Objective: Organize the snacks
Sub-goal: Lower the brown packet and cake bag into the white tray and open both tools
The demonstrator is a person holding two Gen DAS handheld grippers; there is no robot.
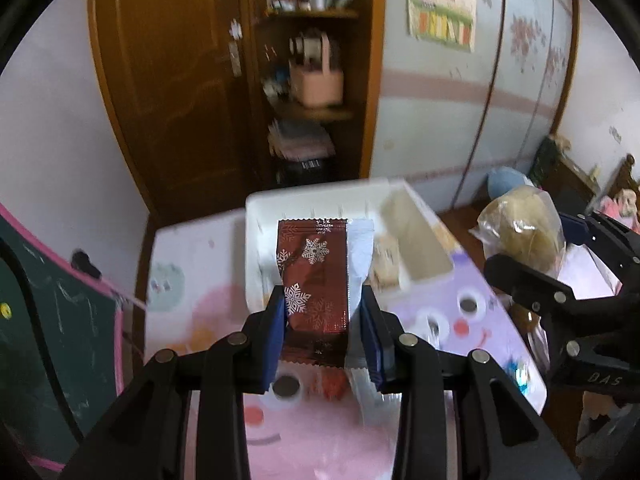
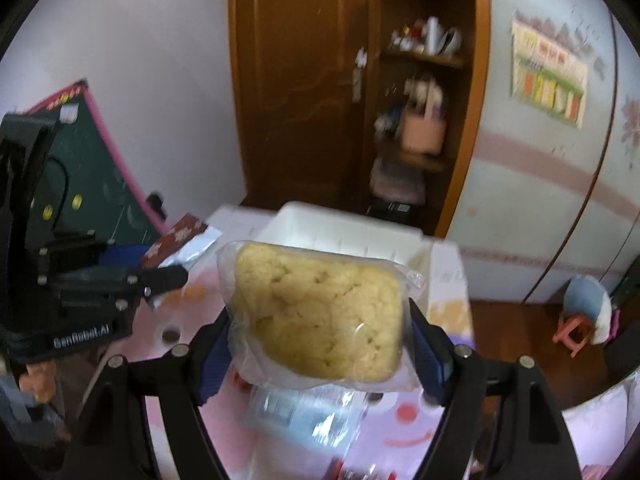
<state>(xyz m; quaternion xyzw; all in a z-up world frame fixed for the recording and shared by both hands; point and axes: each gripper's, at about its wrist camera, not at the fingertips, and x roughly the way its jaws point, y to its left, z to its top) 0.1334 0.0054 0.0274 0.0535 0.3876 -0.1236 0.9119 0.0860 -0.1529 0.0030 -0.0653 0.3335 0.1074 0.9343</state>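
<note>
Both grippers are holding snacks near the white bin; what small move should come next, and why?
Probably ease the left gripper forward and release the red snowflake packet into the white bin: the packet already hangs over it, while the right gripper holds the wrapped bread short of it.

Left gripper (image 1: pixel 323 316) and right gripper (image 2: pixel 320 344), side by side, each clamped on a load.

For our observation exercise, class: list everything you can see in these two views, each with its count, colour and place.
Packet: one, dark red with white snowflakes, in the left gripper.
Cake: one, yellow, clear wrap, in the right gripper.
Box: one, white, on the table's far side.
Table: one, pink and lilac cartoon top.
Chalkboard: one, green, pink frame, left.
Shelves: brown, beside the door.
Left gripper: black, blue jaws.
Right gripper: black, blue jaws.
</note>
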